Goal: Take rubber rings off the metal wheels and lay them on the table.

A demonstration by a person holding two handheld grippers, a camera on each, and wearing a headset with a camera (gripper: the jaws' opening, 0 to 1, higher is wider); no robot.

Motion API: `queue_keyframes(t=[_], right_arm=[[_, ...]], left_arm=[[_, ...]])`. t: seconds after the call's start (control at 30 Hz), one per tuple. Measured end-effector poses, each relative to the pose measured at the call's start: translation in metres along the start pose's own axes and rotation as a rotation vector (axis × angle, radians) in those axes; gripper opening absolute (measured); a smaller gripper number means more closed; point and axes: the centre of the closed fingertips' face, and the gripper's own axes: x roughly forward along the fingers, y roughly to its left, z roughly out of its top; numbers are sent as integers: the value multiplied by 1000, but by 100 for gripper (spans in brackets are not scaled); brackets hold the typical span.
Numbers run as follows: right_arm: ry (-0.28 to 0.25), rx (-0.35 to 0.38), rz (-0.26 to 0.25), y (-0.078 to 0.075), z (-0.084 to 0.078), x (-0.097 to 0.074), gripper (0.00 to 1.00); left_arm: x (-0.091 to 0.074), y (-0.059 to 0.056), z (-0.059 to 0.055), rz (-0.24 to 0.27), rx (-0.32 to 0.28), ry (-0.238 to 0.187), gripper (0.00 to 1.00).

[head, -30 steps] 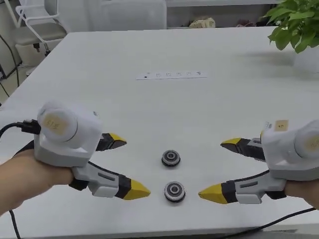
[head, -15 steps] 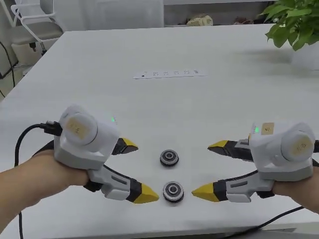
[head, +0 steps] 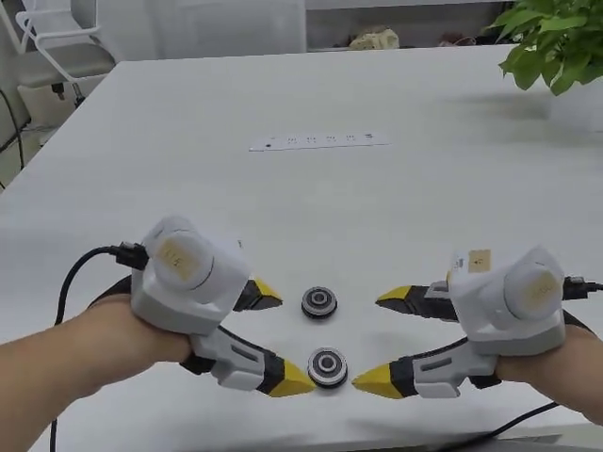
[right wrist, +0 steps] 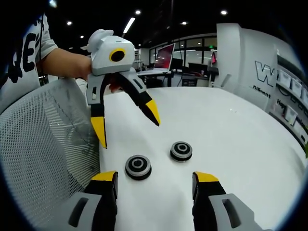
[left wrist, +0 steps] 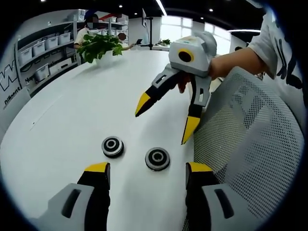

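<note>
Flanking the near wheel (head: 327, 365), left gripper (head: 288, 342) and right gripper (head: 369, 340) held jaws spread; simultaneous closure risked tip collision, or the near wheel skidding away.

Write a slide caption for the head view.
Left gripper and right gripper, both open, flank near wheel and far wheel on white table.

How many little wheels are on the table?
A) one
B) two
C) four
B: a near wheel and a far wheel lie on the table, and that is all of them.
</note>
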Motion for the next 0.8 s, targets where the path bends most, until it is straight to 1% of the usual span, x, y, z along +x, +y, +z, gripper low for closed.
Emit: queue_keyframes(t=[0.13,0.23,0.37,0.47,0.6,0.8], right_arm=[[-13,18,10,1,1,3,59],[-13,19,14,2,0,4,57],[-13,17,26,5,0,7,55],[-8,14,31,8,-1,8,54],[-5,16,40,11,-2,9,54],[8,6,44,13,-6,10,54]], left_arm=[[5,-3,0,-16,8,6,56],[7,-5,1,-30,4,0,53],[12,-8,5,-46,-4,-8,45],[16,-13,7,-67,-1,-12,40],[22,-20,7,-92,6,-6,35],[30,-24,1,-109,14,22,28]])
